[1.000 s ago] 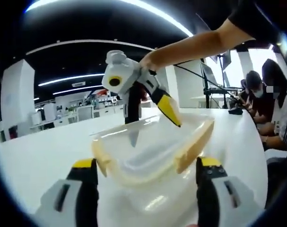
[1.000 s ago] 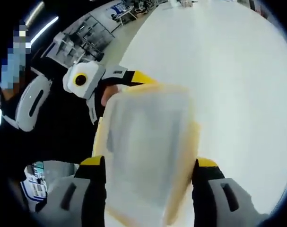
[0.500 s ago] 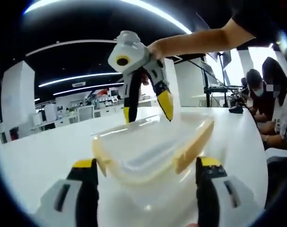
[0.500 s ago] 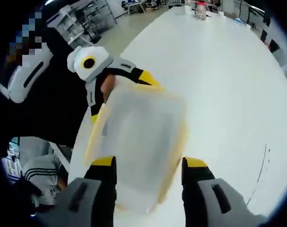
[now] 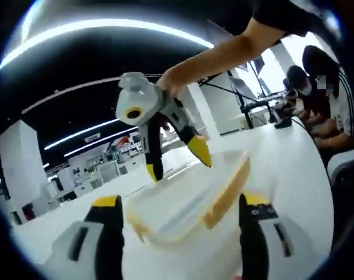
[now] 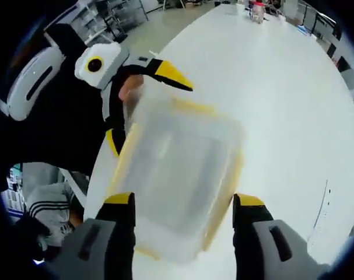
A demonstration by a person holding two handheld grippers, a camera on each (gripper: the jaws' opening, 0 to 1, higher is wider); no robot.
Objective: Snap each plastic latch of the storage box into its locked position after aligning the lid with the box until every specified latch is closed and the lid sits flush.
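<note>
— Storage box (image 5: 188, 204): where does it sit relative to the tongs?

— In the left gripper view it lies on the white table (image 5: 293, 157), just ahead of the left gripper (image 5: 179, 210), between its two yellow-tipped jaws. Those jaws stand apart, one on each side of the box, and neither visibly touches it.

— And the lid?

— Translucent lid (image 6: 177, 175) on top of the box, with yellow latches (image 5: 226, 192) along its edges. Whether it sits flush, I cannot tell; the plastic is blurred.

— Where is the right gripper?

— From the left gripper view, the right gripper (image 5: 174, 160) hangs over the far end of the box, held by a hand (image 5: 171, 84). Its jaws are spread, tips pointing down at the lid; contact I cannot make out.

— And from its own camera?

— In the right gripper view the box lies between the right gripper's (image 6: 179, 204) parted jaws, and the left gripper (image 6: 139, 102) is at the box's far edge, one yellow tip over the corner, the other down the near side
</note>
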